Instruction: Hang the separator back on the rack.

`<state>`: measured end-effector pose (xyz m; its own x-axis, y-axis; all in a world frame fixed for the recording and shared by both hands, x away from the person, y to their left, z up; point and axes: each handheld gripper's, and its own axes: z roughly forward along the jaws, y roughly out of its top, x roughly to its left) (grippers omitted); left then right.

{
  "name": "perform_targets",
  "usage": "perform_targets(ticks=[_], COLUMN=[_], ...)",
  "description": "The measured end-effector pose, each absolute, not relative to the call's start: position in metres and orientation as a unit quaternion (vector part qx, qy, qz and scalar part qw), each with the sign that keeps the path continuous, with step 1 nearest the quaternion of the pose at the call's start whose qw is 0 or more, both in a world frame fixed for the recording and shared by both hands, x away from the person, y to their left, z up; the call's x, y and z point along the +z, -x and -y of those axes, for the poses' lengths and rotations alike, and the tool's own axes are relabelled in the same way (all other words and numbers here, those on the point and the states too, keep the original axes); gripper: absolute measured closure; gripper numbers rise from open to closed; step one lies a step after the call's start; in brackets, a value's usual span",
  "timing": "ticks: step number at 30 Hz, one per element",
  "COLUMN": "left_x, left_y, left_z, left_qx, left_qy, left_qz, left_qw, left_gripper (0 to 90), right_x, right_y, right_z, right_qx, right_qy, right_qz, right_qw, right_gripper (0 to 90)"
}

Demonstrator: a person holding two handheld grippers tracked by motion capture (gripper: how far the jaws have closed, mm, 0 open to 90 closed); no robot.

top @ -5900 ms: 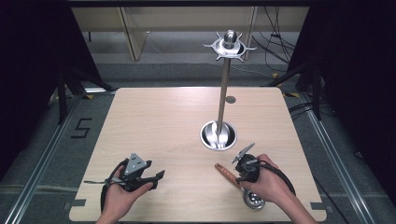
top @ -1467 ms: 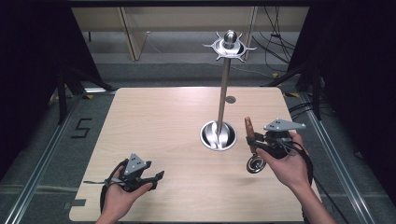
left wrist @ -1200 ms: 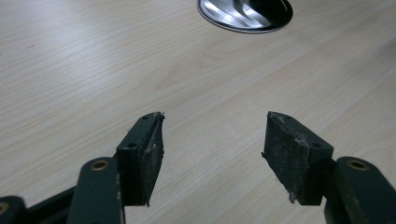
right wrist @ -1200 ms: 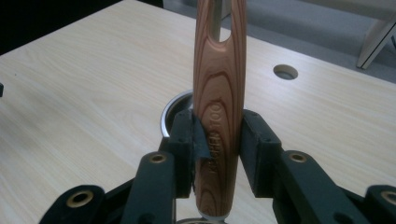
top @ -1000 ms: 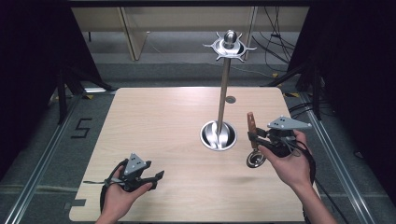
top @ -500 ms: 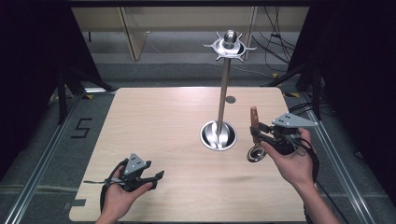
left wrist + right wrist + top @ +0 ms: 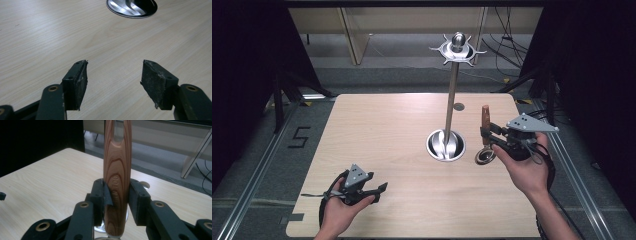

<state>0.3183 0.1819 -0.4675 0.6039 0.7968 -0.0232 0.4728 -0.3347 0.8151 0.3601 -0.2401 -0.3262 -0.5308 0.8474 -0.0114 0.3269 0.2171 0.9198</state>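
A wooden-handled utensil (image 7: 485,131) is held nearly upright by the right hand-held gripper (image 7: 490,136), whose jaws are clamped on the wooden handle (image 7: 117,180) from both sides; a slot for hanging is seen near the handle's top in the right gripper view. The utensil's round metal head (image 7: 485,157) hangs low, at or just above the desk (image 7: 377,130), just beside the dished base (image 7: 445,145) of a metal stand (image 7: 452,95), in which other metal utensils appear to lie (their kind cannot be told). The stand's pole rises to a hooked crown (image 7: 457,48), well above the held utensil. The left hand-held gripper (image 7: 113,75) is kept wide and holds nothing, low over the near left of the desk, well apart from the stand. If the utensil is meant for a hook on the crown, several failures may be expected: the smooth, tapered handle could slide or pivot between the pads, since it is gripped low on its length; the pole could be struck on the way up and the stand rocked; and the slot could miss the hook, so that the utensil would fall into the base or onto the desk.
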Motion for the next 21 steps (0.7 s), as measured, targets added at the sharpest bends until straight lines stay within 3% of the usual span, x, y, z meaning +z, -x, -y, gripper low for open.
perform_targets(ticks=[21], left_x=[-0.468], left_y=[-0.318], left_z=[-0.18], left_qx=[0.194], left_qy=[-0.787], left_qz=[-0.405], left_qw=[0.424], left_gripper=[36.7], right_x=[-0.313], right_y=[-0.365], right_z=[0.238], right_qx=[0.493], right_qy=[-0.399], right_qz=[-0.719], right_qw=[0.283], right_gripper=[68.7])
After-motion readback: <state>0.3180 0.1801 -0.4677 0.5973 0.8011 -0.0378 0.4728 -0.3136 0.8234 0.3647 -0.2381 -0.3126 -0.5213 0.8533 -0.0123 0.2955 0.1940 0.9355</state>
